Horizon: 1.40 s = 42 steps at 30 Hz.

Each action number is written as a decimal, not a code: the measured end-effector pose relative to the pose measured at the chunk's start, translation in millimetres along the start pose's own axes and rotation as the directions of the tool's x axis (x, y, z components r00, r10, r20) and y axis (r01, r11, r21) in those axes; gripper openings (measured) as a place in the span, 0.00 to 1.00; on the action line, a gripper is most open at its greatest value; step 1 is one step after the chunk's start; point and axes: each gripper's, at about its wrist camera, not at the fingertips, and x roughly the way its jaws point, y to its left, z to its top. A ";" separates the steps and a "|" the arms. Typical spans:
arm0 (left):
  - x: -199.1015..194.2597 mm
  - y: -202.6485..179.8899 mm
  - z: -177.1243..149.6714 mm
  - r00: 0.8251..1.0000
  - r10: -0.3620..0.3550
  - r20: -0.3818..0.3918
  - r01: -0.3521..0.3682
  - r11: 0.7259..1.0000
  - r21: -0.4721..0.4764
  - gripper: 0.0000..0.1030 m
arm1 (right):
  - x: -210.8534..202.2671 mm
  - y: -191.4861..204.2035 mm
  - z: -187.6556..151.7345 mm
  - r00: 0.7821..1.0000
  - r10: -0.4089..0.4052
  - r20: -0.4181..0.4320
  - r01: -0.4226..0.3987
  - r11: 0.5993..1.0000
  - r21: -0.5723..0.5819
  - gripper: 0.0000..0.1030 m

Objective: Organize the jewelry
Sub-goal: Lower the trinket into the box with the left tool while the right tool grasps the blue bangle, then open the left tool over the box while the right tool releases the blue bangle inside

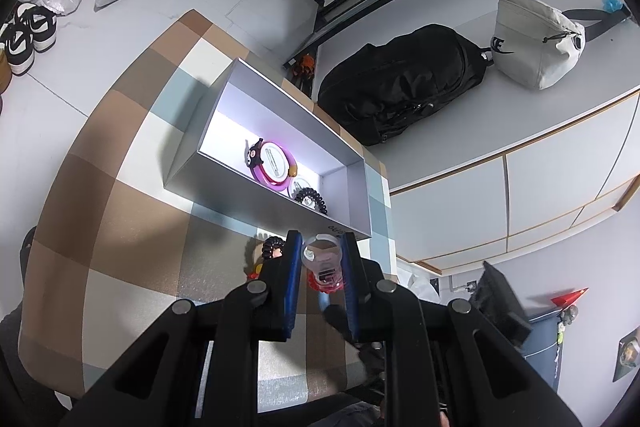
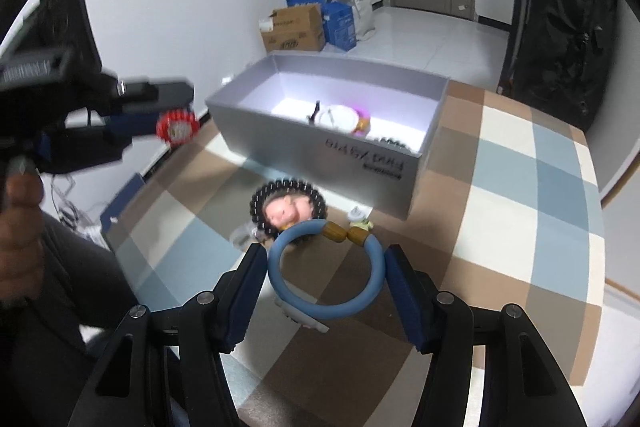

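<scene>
My right gripper (image 2: 326, 283) clasps the blue bracelet (image 2: 325, 269) between its pads; my left gripper (image 1: 322, 261) is clenched on a red beaded bracelet (image 2: 177, 128). Ahead of both sits the grey box (image 2: 320, 143); I should lift level and clear its near wall before releasing.

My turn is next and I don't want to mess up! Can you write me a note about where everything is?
Left tool: shut on the red bracelet.
Right tool: closed around the blue bracelet.
Done: pink bracelet and black coil band lie in the grey box.
Left: box these two, then the dark bead bracelet on the table.
</scene>
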 end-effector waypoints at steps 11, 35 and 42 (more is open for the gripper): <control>-0.8 -18.7 7.3 0.997 -0.037 0.072 0.032 0.997 0.066 0.14 | -25.1 7.2 33.7 0.990 0.053 0.134 -0.054 0.999 0.000 0.58; 35.4 -21.4 53.6 0.963 0.218 0.160 -0.237 0.964 0.117 0.14 | 10.2 -37.3 108.4 0.974 0.148 0.170 -0.175 0.972 0.157 0.58; 43.7 -21.8 56.3 0.960 0.240 0.145 -0.256 0.960 0.111 0.14 | 21.3 -50.1 110.1 0.977 0.157 0.148 -0.187 0.957 0.221 0.58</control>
